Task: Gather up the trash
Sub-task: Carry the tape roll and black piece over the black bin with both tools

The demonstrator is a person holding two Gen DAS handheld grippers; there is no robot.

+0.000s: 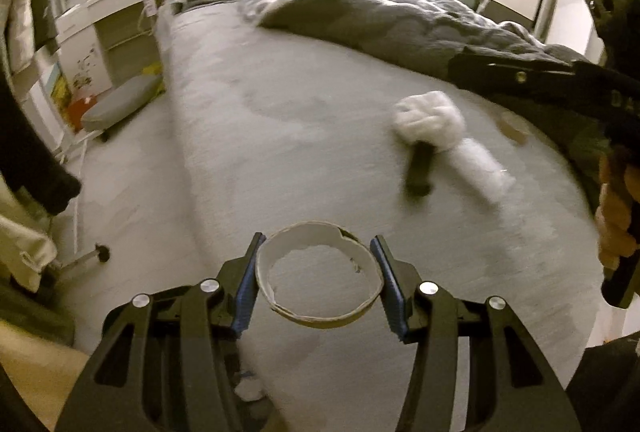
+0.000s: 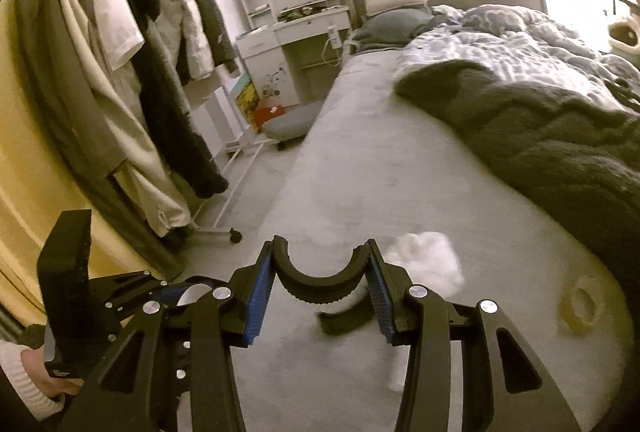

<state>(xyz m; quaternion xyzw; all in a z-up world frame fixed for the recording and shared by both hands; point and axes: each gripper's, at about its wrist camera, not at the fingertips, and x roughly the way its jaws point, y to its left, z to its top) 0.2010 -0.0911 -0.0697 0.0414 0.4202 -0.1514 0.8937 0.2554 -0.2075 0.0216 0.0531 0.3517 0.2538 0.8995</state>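
A person stands at a grey bed (image 1: 280, 136), a gripper in each hand. The left gripper (image 1: 318, 274) pinches a torn cardboard ring (image 1: 320, 312) between its blue pads, lifted above the mattress. The right gripper (image 2: 320, 280) clamps a curved black plastic piece (image 2: 320, 286). On the bed just beyond lie crumpled white tissue (image 1: 430, 116) and a tape roll (image 2: 580, 306).

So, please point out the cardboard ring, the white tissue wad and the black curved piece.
cardboard ring (image 1: 320, 316): left wrist view, on its near rim.
white tissue wad (image 1: 430, 118): left wrist view, on its middle.
black curved piece (image 2: 320, 286): right wrist view, on its bottom bend.
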